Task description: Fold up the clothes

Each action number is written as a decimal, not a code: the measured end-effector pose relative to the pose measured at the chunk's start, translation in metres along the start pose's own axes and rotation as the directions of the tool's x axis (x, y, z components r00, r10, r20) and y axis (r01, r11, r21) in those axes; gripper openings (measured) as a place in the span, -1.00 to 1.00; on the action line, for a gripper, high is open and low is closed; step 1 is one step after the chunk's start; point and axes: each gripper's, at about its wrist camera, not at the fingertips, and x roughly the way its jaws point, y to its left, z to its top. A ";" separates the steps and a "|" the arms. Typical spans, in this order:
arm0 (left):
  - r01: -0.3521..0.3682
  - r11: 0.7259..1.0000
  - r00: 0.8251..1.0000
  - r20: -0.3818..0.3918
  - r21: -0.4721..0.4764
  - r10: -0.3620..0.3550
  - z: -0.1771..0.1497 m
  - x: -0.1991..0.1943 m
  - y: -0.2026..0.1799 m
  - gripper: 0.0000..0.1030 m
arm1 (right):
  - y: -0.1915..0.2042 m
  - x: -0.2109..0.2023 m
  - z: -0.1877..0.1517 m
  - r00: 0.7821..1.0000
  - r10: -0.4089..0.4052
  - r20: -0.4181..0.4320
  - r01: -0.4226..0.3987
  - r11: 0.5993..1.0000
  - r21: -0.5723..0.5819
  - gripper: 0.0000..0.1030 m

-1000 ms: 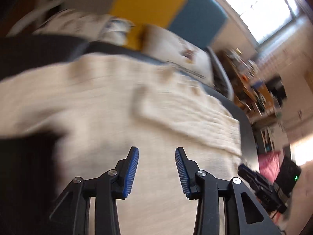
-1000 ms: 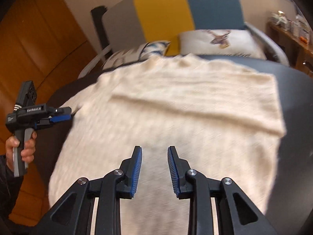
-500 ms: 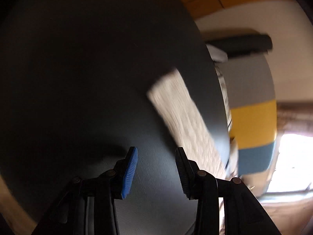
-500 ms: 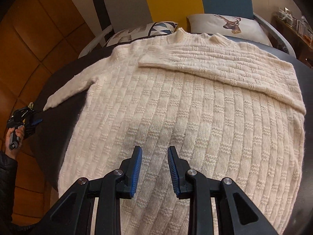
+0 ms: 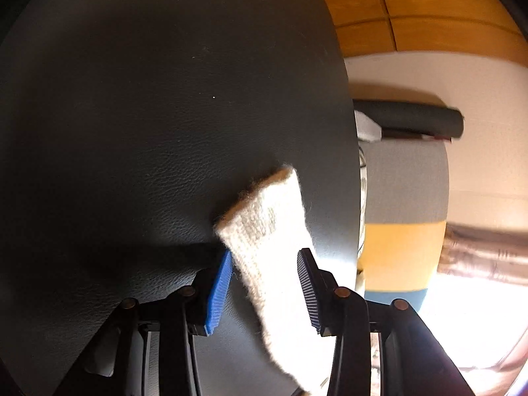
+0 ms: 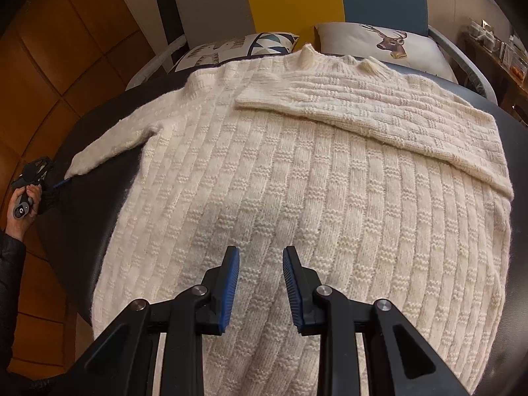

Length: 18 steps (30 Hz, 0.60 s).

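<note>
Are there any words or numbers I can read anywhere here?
"G": a small white mark on the grey handle of the left gripper, seen in the right wrist view.
Patterned cushion: its dark shapes might be letters, too warped to read.
Nothing readable on the sweater.

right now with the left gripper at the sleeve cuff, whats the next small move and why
Probably shut the left gripper on the sleeve cuff: the cuff lies between its open fingers, and this sleeve is not yet folded across the sweater as the other sleeve is.
</note>
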 end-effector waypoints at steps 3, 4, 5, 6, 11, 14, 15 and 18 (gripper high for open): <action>-0.020 0.999 0.999 0.024 -0.037 0.021 0.002 0.000 0.000 -0.60 | -0.001 0.002 -0.002 1.000 0.000 -0.007 0.000 1.000 -0.002 -0.46; -0.032 0.998 0.999 0.029 -0.050 0.033 0.002 0.001 0.001 -0.78 | -0.002 0.003 -0.003 1.000 -0.001 -0.010 0.001 1.000 -0.004 -0.46; -0.044 0.997 0.998 0.033 -0.063 0.046 0.002 0.003 0.001 -0.84 | -0.003 0.004 -0.004 1.000 -0.002 -0.013 0.002 1.000 -0.002 -0.46; -0.056 0.996 0.998 0.037 -0.075 0.058 0.001 0.004 0.002 -0.86 | -0.004 0.004 -0.005 1.000 -0.002 -0.015 0.002 1.000 0.000 -0.46; -0.037 0.995 0.997 0.058 -0.093 0.043 -0.006 0.007 -0.002 -0.90 | -0.012 0.005 -0.011 1.000 -0.005 -0.019 0.005 1.000 0.014 -0.46; 0.002 0.998 0.999 0.052 -0.059 0.001 -0.016 0.008 -0.017 -0.90 | -0.019 0.002 -0.012 1.000 -0.001 -0.007 0.001 1.000 0.031 -0.46; 0.019 0.999 0.999 0.046 -0.037 -0.017 -0.021 0.009 -0.025 -0.90 | -0.021 0.001 -0.012 1.000 0.000 -0.002 0.000 0.999 0.037 -0.46; 0.075 0.996 0.997 0.007 0.041 -0.075 -0.046 0.015 -0.062 -0.90 | -0.027 -0.001 -0.013 1.000 0.008 0.012 -0.009 0.999 0.052 -0.46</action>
